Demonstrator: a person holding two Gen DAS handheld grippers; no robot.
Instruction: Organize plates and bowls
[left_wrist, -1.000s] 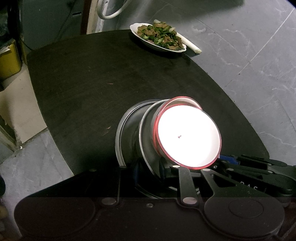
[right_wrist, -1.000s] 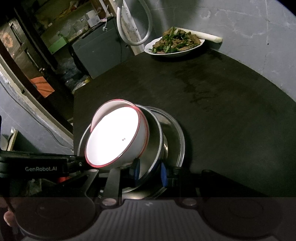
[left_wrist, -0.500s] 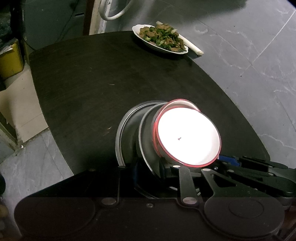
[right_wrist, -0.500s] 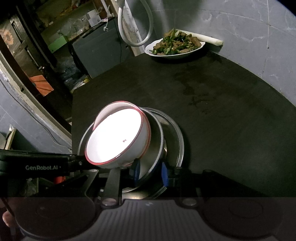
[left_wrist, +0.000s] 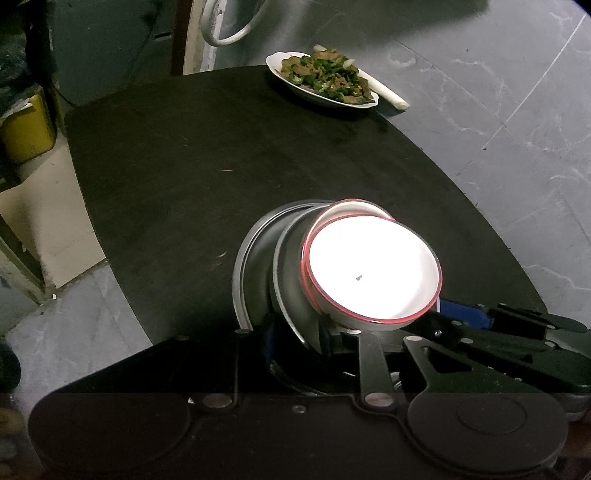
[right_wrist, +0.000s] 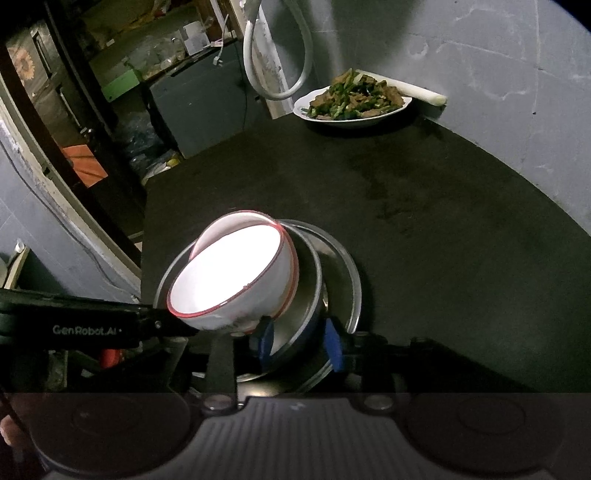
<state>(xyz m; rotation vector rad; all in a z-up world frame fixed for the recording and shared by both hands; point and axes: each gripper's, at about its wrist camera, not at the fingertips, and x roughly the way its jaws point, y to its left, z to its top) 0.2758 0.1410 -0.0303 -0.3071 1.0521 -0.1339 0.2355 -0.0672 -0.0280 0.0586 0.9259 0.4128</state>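
Observation:
Two nested white bowls with red rims (left_wrist: 373, 269) (right_wrist: 229, 273) lie tilted inside a steel bowl (left_wrist: 291, 266) (right_wrist: 303, 295). That bowl leans in a wide steel plate (left_wrist: 255, 251) (right_wrist: 347, 269) on the black table (left_wrist: 184, 166). My left gripper (left_wrist: 295, 334) is shut on the steel bowl's near rim; its body shows at the left of the right wrist view (right_wrist: 162, 325). My right gripper (right_wrist: 299, 343) has its blue pads on either side of the same rim, and its jaws are opening. It also shows in the left wrist view (left_wrist: 461, 314).
A white plate of stir-fried greens and meat (left_wrist: 321, 77) (right_wrist: 351, 99) sits at the table's far edge, with a white leek stalk (left_wrist: 388, 92) beside it. Grey tiled floor surrounds the table. A cabinet and clutter (right_wrist: 192, 92) stand beyond the left side.
The right gripper's blue pads have spread apart around the steel bowl's rim. In the right wrist view the white bowls show more of their side wall. The left gripper stays put.

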